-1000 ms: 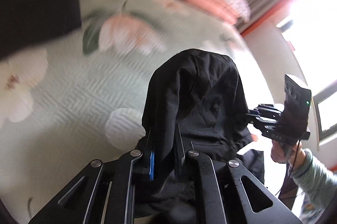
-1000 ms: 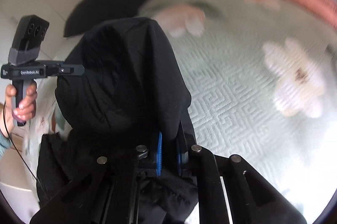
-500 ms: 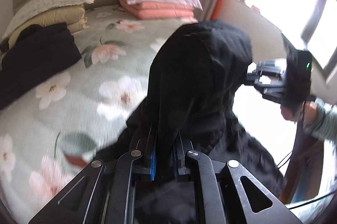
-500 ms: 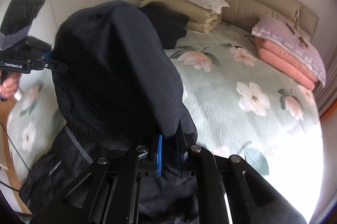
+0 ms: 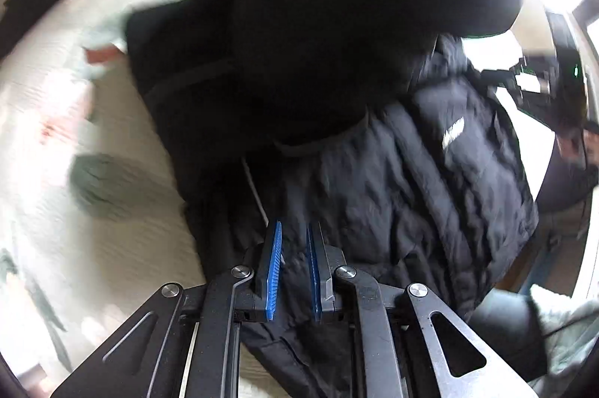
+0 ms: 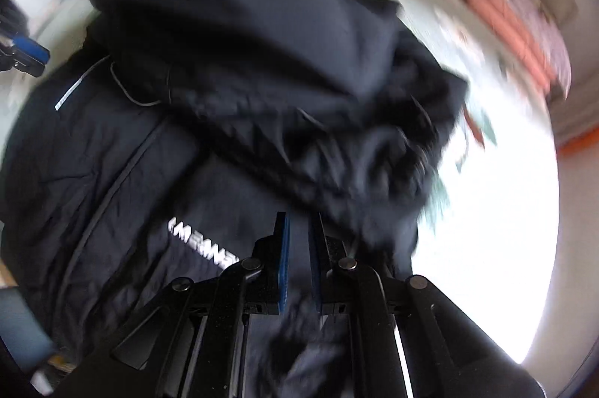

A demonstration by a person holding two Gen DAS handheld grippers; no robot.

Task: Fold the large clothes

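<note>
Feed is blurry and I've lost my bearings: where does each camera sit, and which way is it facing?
Left wrist: on the left tongs, facing steeply down at the black jacket on the floral bedspread; the right tongs and hand show far right.
Right wrist: on the right tongs, facing down at the jacket, pink pillows beyond; a blurred piece of the left tongs shows far left.
Shared: jacket, bedspread.

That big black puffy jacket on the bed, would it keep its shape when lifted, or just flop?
Probably floppy: the black jacket bunches into soft folds over the bed. Its quilted padding suggests it is bulky yet light. The shell looks smooth, so it might slip from the left gripper or right gripper.
</note>
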